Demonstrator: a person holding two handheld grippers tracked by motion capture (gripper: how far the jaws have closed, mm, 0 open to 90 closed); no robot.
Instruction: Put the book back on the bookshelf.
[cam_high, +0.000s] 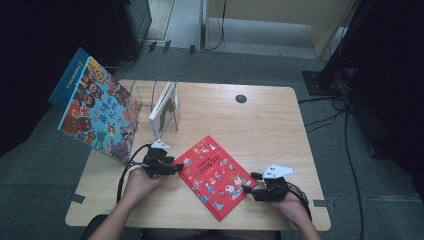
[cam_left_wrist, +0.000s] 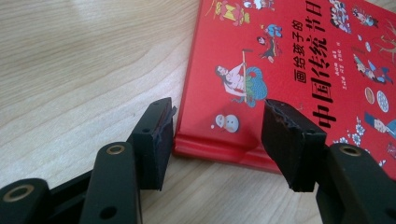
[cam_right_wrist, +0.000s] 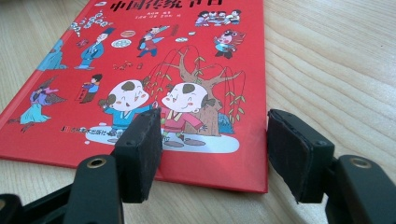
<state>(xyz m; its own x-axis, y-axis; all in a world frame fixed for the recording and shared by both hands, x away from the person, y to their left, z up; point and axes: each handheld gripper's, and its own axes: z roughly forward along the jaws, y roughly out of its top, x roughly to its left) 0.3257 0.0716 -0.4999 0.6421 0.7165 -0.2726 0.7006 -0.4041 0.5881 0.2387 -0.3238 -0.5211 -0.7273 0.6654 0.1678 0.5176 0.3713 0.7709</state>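
A red picture book (cam_high: 216, 176) lies flat on the wooden table (cam_high: 260, 125), turned at an angle. My left gripper (cam_high: 176, 168) is at its left corner and stands open. In the left gripper view the jaws (cam_left_wrist: 217, 116) straddle that corner of the red book (cam_left_wrist: 280, 56), one pad beside the edge and one over the cover, neither pressing. My right gripper (cam_high: 248, 189) is open at the book's right corner. In the right gripper view the jaws (cam_right_wrist: 214, 126) frame the near corner of the red book (cam_right_wrist: 154, 60), apart from it.
A large colourful book with a blue spine (cam_high: 95, 107) leans up at the table's left edge. Beside it, a clear book stand (cam_high: 170, 107) holds a white book (cam_high: 161, 106). A round black hole (cam_high: 241, 98) sits near the table's far edge.
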